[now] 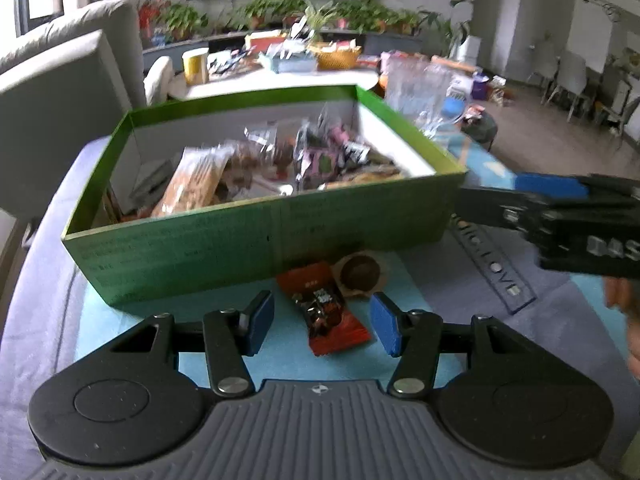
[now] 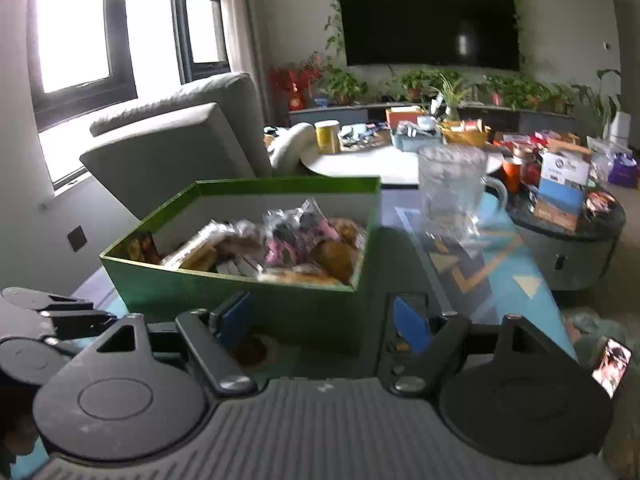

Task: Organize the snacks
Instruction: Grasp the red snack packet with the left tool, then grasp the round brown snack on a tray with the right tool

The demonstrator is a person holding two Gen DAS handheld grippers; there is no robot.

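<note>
A green box (image 1: 264, 236) holds several wrapped snacks (image 1: 316, 156) on a blue cloth. It also shows in the right wrist view (image 2: 240, 292). In front of it lie a red snack packet (image 1: 324, 312) and a round brown snack (image 1: 360, 274). My left gripper (image 1: 322, 322) is open, its blue pads either side of the red packet, just above the cloth. My right gripper (image 2: 324, 320) is open and empty beside the box's near right corner; it also shows in the left wrist view (image 1: 560, 204).
A grey armchair (image 2: 172, 152) stands left of the box. A clear plastic container (image 2: 452, 184) sits behind the box on the right. A round white table (image 2: 372, 160) with clutter and a dark round side table (image 2: 576, 248) stand further back.
</note>
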